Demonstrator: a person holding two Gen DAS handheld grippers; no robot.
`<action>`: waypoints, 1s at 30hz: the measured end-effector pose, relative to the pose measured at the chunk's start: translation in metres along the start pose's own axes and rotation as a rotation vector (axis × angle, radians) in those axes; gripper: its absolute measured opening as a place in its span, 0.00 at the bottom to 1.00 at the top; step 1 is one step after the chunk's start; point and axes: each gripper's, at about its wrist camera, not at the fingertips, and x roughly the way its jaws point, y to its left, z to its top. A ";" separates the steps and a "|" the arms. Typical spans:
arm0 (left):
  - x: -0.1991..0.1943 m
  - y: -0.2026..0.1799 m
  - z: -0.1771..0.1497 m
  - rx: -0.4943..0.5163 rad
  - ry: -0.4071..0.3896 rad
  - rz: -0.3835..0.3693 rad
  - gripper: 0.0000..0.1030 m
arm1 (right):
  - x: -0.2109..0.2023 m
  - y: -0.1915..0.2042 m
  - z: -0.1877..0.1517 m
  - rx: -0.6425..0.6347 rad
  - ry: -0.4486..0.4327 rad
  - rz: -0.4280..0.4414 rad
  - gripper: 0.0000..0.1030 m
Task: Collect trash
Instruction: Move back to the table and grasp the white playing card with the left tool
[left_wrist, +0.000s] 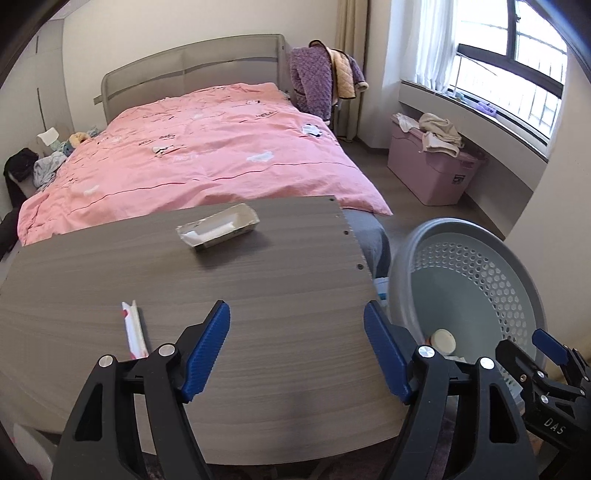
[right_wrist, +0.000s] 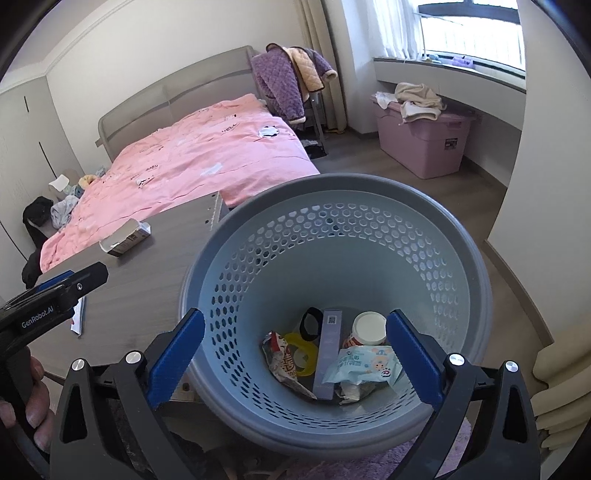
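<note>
A grey perforated waste basket (right_wrist: 332, 229) stands to the right of a wood-grain table (left_wrist: 258, 280). Several pieces of trash lie at its bottom, among them a pale wipes packet (right_wrist: 364, 365), a white-lidded jar (right_wrist: 369, 326) and a crumpled wrapper (right_wrist: 280, 360). My right gripper (right_wrist: 295, 358) hangs open over the basket mouth with nothing between its fingers. On the table lie an open cardboard box (left_wrist: 218, 227) at the far side and a chopstick wrapper (left_wrist: 133, 328) near the left. My left gripper (left_wrist: 297, 350) is open above the table's near part, empty.
A bed with a pink duvet (left_wrist: 207, 147) lies behind the table. A pink storage bin (left_wrist: 436, 170) with clothes on it stands under the window. A purple robe (left_wrist: 314, 81) hangs by the bed. A purple rug (right_wrist: 369, 461) lies under the basket.
</note>
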 end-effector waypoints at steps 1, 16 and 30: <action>0.000 0.009 0.000 -0.016 0.001 0.017 0.70 | -0.001 0.006 0.000 -0.011 -0.008 0.001 0.94; 0.020 0.124 -0.025 -0.213 0.073 0.168 0.70 | -0.008 0.084 -0.007 -0.138 -0.082 0.027 0.94; 0.051 0.151 -0.038 -0.239 0.111 0.194 0.70 | -0.001 0.121 -0.022 -0.188 -0.009 0.090 0.94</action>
